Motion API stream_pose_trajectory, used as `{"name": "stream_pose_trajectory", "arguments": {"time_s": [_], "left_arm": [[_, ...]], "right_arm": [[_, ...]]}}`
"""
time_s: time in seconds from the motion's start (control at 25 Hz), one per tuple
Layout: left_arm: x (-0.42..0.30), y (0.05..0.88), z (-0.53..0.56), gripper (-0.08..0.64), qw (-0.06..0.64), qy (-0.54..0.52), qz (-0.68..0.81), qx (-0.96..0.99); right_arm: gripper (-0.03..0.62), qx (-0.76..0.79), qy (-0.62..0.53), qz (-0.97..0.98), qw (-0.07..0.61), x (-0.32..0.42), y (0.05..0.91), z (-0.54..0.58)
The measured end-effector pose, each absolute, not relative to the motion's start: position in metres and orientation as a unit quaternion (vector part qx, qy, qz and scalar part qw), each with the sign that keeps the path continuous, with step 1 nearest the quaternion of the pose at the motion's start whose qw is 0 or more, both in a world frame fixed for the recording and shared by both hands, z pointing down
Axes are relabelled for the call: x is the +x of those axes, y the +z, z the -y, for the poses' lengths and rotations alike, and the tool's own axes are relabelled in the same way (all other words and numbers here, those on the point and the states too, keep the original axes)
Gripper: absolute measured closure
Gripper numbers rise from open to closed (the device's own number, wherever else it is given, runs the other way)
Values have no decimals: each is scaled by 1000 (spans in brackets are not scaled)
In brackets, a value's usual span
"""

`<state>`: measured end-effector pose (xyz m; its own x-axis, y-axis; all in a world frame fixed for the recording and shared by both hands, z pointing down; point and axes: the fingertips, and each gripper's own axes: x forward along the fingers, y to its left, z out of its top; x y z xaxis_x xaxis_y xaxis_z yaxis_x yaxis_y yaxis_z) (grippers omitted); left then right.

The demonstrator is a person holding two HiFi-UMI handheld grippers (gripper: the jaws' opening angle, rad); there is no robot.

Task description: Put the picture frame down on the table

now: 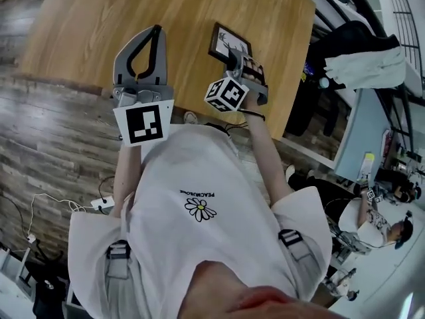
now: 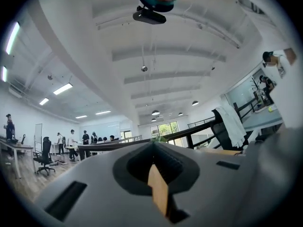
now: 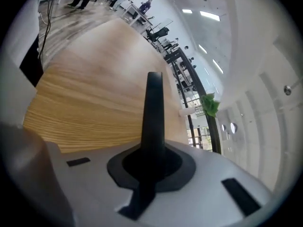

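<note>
A dark picture frame (image 1: 228,42) is held over the right part of the wooden table (image 1: 86,25). My right gripper (image 1: 234,58) is shut on its near edge. In the right gripper view the picture frame (image 3: 154,103) shows edge-on as a thin dark strip rising from between the jaws of the right gripper (image 3: 152,150), with the table (image 3: 90,93) beyond. Whether the frame touches the table I cannot tell. To the left, my left gripper (image 1: 157,30) hangs over the table's near part, shut and holding nothing. In its own view the left gripper (image 2: 154,144) points up at the ceiling.
The table's near edge (image 1: 73,80) runs just ahead of the person's body. A dark chair draped with a white cloth (image 1: 364,64) stands right of the table. A seated person (image 1: 388,226) is at the lower right. Cables (image 1: 50,201) lie on the floor at the left.
</note>
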<state>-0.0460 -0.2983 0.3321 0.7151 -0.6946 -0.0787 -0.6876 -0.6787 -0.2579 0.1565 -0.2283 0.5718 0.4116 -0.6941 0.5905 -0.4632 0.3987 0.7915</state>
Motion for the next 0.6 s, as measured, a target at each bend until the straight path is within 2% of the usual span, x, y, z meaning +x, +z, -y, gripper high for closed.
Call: {"name": "stream_pose_trajectory", "arguments": {"time_s": [0.32, 0.52, 0.6], "left_arm": [[-56, 321, 301, 545, 155, -15, -395, -905], [-53, 317, 296, 545, 168, -16, -391, -905], [-50, 317, 294, 545, 170, -16, -387, -906]], "right_arm": [[563, 519, -118, 509, 677, 157, 609, 228], [563, 516, -114, 521, 670, 156, 605, 230], [543, 514, -93, 538, 662, 155, 609, 228]]}}
